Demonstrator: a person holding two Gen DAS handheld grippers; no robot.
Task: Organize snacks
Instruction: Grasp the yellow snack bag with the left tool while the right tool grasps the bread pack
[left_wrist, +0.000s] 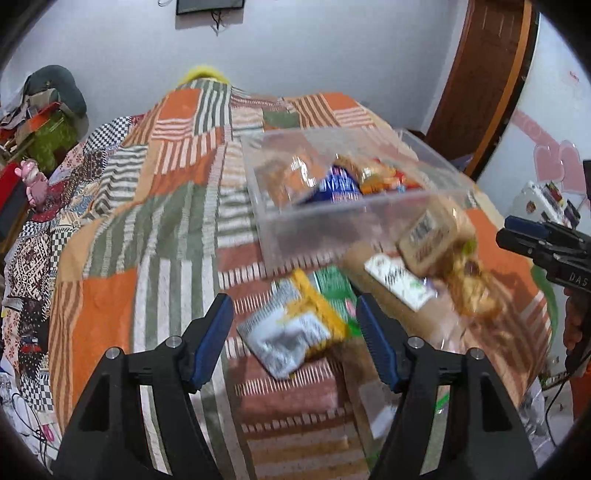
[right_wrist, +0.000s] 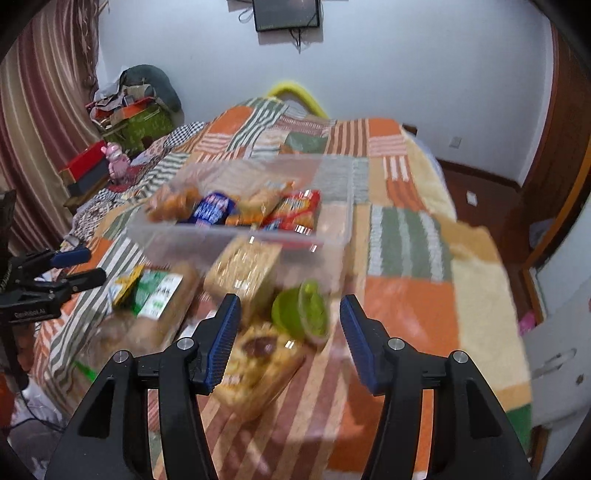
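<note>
A clear plastic box stands on the patchwork bed and holds several snack packs, among them a blue one and a red one. In front of it lie loose snacks. My left gripper is open above a silver and yellow pack, with a green pack behind it. My right gripper is open above a green lidded cup and a brown clear-wrapped snack. A tan cracker pack leans at the box front.
The patchwork blanket covers the bed. A cluttered side shelf with a pink toy stands at the left. A wooden door is at the right. The left gripper shows at the left edge of the right wrist view.
</note>
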